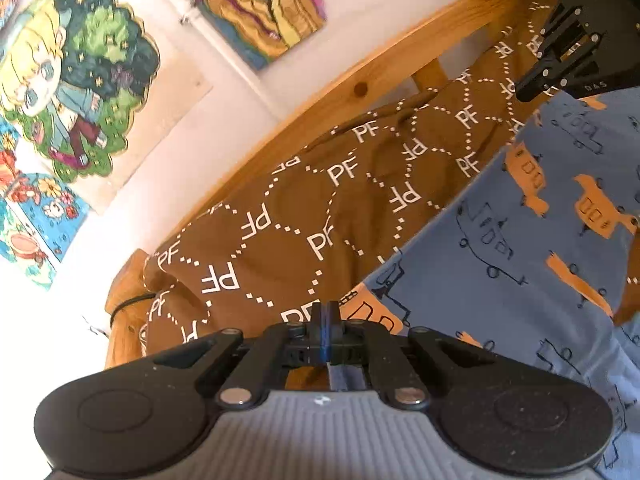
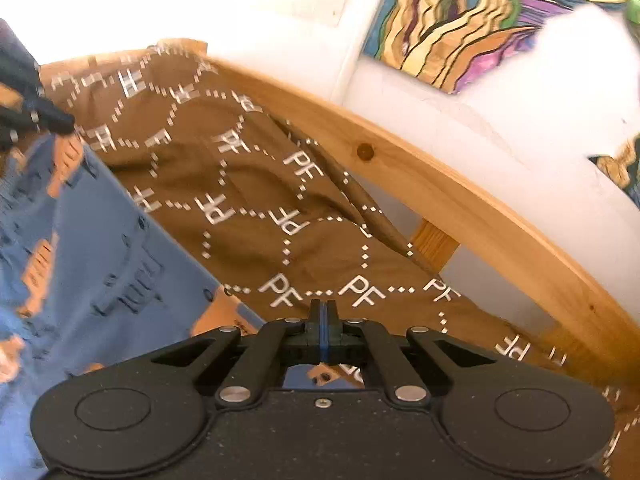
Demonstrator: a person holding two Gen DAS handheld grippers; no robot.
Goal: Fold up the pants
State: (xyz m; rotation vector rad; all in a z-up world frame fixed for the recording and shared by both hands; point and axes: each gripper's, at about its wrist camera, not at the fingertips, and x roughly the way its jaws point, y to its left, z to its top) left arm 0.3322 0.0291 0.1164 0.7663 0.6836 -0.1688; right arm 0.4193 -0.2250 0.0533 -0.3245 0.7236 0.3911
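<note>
The pants (image 1: 500, 240) are blue with orange and outlined car prints. They lie over a brown bedspread (image 1: 280, 208) printed with white "PF" letters. My left gripper (image 1: 325, 312) is shut at the pants' edge, with a strip of blue cloth showing behind the fingers. My right gripper (image 1: 532, 90) shows at the upper right of the left wrist view, at the pants' far edge. In the right wrist view the right gripper (image 2: 323, 308) is shut where the pants (image 2: 120, 272) meet the bedspread (image 2: 248, 184). The left gripper (image 2: 60, 122) shows at the left edge there.
A wooden bed rail (image 1: 360, 80) runs along the far side of the bedspread, also in the right wrist view (image 2: 460, 208). Behind it is a white wall with colourful posters (image 1: 72, 80) and a painting (image 2: 480, 20).
</note>
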